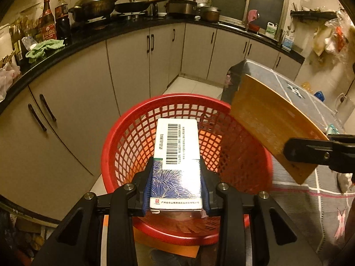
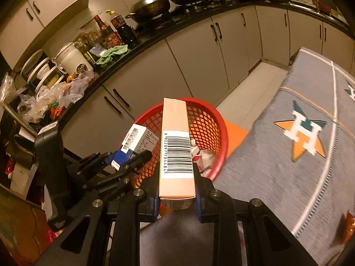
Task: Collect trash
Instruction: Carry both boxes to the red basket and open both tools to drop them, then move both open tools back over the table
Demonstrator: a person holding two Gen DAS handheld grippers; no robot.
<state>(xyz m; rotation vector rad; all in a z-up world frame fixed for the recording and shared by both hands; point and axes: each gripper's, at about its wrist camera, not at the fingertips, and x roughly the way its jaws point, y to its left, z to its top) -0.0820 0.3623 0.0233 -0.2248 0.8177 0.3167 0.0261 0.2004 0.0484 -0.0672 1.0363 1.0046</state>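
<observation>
A blue-and-white box (image 1: 176,166) is pinched between the pads of the left gripper (image 1: 176,190), its barcode face up and its far end reaching out past the fingertips. It is held over the open mouth of the red basket (image 1: 124,133), which stands on the floor beside the cabinets (image 1: 133,66).

A long tan box (image 2: 176,150) is clamped by the right gripper (image 2: 176,192) at its near end, the sides pressed by both pads, with the barcode label just ahead of the jaws. Its far end is pointed over the basket rim (image 2: 219,122). In the left view the same tan box (image 1: 273,128) is seen tilted above the basket's right edge.

Crumpled trash (image 2: 204,155) is seen inside the basket. A grey cloth with a star emblem (image 2: 306,130) lies to the right, close against the basket.
</observation>
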